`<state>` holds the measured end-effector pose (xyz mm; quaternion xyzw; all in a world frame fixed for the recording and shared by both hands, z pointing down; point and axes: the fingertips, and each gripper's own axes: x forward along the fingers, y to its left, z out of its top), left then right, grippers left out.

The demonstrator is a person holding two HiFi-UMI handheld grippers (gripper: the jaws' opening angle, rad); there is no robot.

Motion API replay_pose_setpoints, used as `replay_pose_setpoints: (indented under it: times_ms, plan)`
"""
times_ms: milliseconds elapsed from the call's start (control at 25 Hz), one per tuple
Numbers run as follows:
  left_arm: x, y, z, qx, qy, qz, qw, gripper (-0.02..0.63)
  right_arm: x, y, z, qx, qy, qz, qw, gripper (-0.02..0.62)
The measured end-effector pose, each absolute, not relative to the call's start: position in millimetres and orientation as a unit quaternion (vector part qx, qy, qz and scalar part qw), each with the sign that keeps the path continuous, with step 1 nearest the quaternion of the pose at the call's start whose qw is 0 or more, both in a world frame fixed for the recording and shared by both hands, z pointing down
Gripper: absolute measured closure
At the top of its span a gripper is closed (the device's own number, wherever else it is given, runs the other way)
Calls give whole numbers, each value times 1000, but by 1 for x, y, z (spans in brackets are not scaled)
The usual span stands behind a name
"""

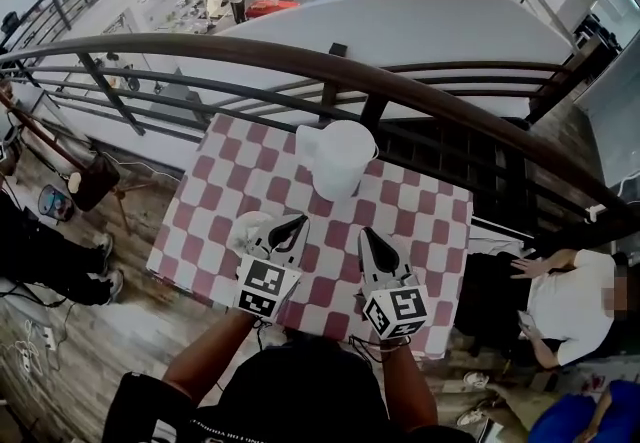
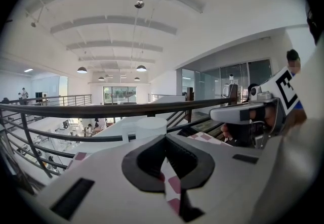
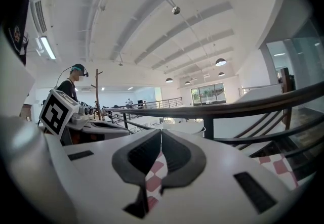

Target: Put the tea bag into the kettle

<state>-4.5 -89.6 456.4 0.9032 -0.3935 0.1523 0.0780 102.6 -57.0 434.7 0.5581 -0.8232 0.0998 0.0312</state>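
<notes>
Our left tool (image 1: 297, 222) and right tool (image 1: 369, 233) are closed, empty, short of the kettle (image 1: 342, 157). The tea bag, unseen here, should be light, limp; we'd pinch its edge.

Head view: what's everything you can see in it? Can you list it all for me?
kettle: one, white, far middle of the table.
tablecloth: one, red-and-white checks, covering the table.
small white thing: one, beside the left tongs; can't tell what it is.
railing: one, dark, curving behind the table.
seated person: one, white top, right of the table.
standing person: one, dark clothes, left edge.
left tongs: one, white and black, shut, over the table's near left.
right tongs: one, white and black, shut, over the table's near right.
</notes>
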Motion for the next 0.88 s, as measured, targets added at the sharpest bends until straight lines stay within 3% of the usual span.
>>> replay_pose_setpoints:
  times_ms: [880]
  plan:
    - [-36, 34, 447, 914, -370, 132, 98, 607, 61, 66, 415, 541, -834, 103, 21, 578]
